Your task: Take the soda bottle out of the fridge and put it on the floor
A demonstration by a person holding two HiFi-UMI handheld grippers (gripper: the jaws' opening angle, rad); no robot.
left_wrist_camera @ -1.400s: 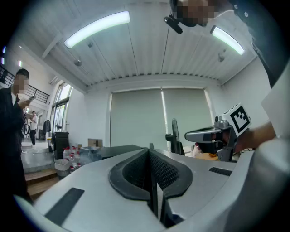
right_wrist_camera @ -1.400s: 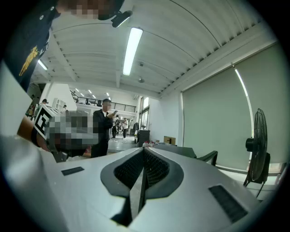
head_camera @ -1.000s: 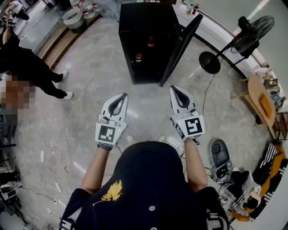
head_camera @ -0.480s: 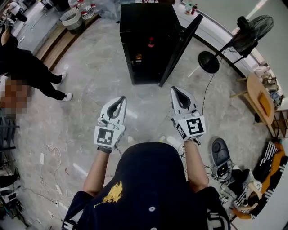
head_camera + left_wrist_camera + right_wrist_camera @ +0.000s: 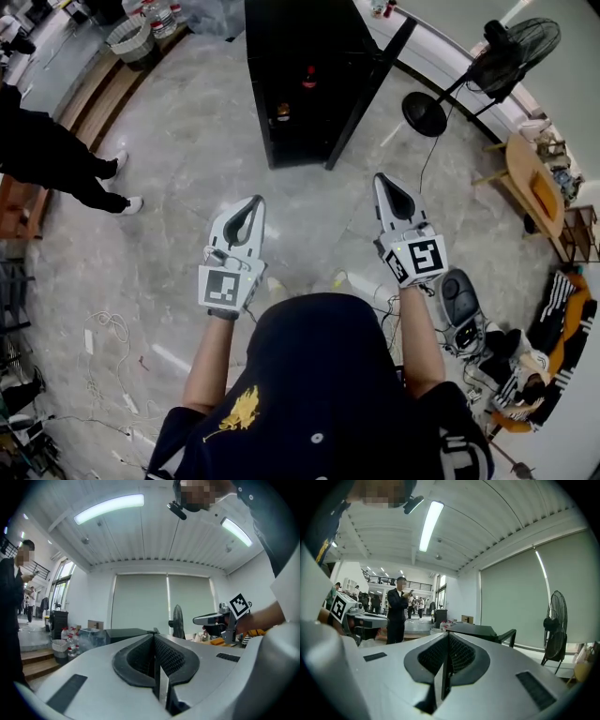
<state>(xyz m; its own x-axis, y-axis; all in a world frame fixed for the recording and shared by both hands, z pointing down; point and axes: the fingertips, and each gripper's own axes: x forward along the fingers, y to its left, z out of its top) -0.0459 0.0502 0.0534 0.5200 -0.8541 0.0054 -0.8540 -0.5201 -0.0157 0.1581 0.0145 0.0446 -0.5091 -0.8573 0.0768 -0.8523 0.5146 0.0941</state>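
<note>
Two empty grippers hang above the floor: the left gripper has its jaws pressed together. Well ahead, the soda bottle stands on a shelf inside the open black fridge. The right gripper is likewise pressed together.

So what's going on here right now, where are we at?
A person holds a gripper in each hand and faces the black fridge, whose door stands open. The left gripper and the right gripper are both shut and empty, held over the floor short of the fridge. What looks like the soda bottle sits on a shelf inside, not yet touched.
</note>
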